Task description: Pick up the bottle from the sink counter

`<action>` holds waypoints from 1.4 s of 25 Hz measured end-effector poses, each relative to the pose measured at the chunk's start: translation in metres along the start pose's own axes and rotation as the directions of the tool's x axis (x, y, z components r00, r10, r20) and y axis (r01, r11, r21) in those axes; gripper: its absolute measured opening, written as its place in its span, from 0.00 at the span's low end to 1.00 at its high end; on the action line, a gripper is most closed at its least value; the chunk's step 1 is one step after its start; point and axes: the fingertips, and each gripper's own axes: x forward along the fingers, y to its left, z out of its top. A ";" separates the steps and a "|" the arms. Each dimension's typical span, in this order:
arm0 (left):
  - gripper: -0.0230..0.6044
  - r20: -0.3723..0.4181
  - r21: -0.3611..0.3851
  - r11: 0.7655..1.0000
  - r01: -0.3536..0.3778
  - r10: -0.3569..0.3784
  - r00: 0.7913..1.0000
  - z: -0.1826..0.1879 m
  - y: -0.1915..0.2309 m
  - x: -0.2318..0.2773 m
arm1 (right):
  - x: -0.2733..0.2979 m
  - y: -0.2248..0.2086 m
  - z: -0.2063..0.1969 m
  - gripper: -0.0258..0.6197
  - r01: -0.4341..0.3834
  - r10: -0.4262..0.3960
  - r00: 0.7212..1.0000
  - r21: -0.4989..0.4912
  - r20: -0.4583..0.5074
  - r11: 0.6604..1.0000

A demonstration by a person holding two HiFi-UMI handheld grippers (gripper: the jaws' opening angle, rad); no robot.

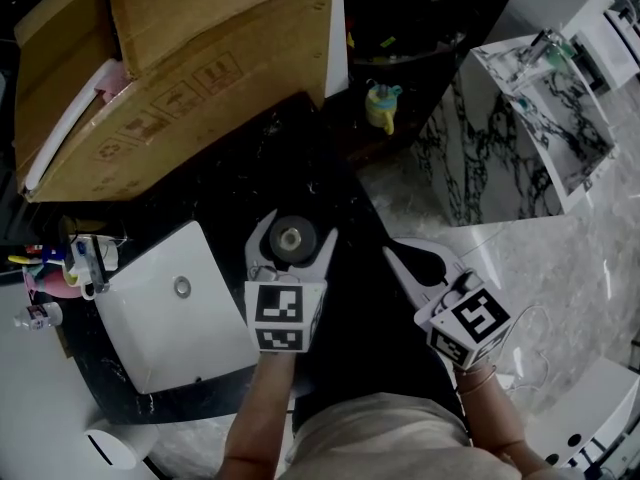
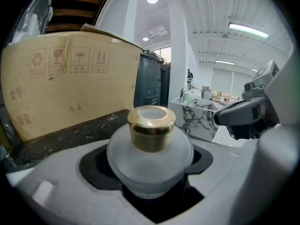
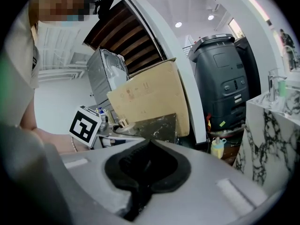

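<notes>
The bottle (image 2: 150, 149) is squat and round, with a frosted body (glass or plastic, hard to tell) under a shiny gold cap (image 2: 151, 128). The left hand-held gripper (image 1: 293, 233) clamps its grey jaws on the body, over the black speckled tabletop (image 1: 345, 298). The right hand-held gripper (image 3: 140, 172) is closed on nothing.

Bottle (image 2: 150, 146) sits in left hand-held gripper (image 1: 297, 231) (box (image 1: 190, 78) behind).

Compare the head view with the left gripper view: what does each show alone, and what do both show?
Head view only: the white sink with its drain, seen from above. Left gripper view only: the ceiling lights and the gold cap seen side-on. Both: the bottle held in the left gripper, and the cardboard box behind it.
</notes>
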 end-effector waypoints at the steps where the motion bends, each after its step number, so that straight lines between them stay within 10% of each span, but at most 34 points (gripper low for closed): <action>1: 0.58 -0.003 0.001 1.000 -0.002 0.002 1.000 0.000 0.000 0.000 | 0.001 0.002 0.000 0.04 -0.005 0.005 1.000 0.000 0.002 1.000; 22: 0.58 0.055 -0.089 0.995 0.051 -0.046 0.997 -0.002 -0.003 -0.022 | -0.007 0.019 0.007 0.04 -0.026 0.026 1.000 -0.035 0.015 0.999; 35: 0.58 0.223 -0.124 0.978 0.167 -0.136 0.965 0.036 -0.013 -0.088 | -0.003 0.052 0.035 0.04 -0.106 0.112 0.993 -0.121 0.046 0.987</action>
